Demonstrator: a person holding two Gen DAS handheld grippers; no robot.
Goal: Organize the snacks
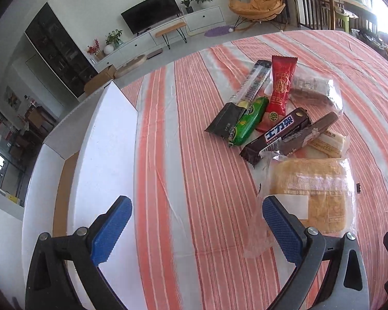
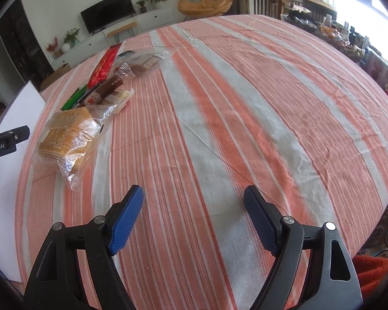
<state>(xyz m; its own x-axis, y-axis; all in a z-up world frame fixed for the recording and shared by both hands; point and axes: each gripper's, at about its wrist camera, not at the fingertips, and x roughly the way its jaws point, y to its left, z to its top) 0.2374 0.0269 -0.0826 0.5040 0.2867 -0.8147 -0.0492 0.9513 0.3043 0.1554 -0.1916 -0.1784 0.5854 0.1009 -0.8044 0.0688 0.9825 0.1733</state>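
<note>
A heap of wrapped snacks lies on the striped tablecloth (image 1: 188, 155): a clear bag of yellow cake (image 1: 310, 191), a brown chocolate bar (image 1: 276, 135), a green packet (image 1: 245, 121), a red packet (image 1: 280, 87), a black packet (image 1: 227, 121) and a clear pack of brown slices (image 1: 313, 90). My left gripper (image 1: 196, 206) is open over bare cloth, its right finger at the cake bag's near left corner, nothing between the fingers. My right gripper (image 2: 194, 196) is open over bare cloth, right of the cake bag (image 2: 67, 134). A part of the left gripper (image 2: 7, 139) shows at the left edge.
A white open box (image 1: 101, 139) stands at the table's left, its flap up, close to my left finger. Beyond the table lie a living room with a TV (image 1: 152, 10), a low cabinet and an orange chair (image 1: 258, 2). The cloth (image 2: 245, 103) spreads wide to the right.
</note>
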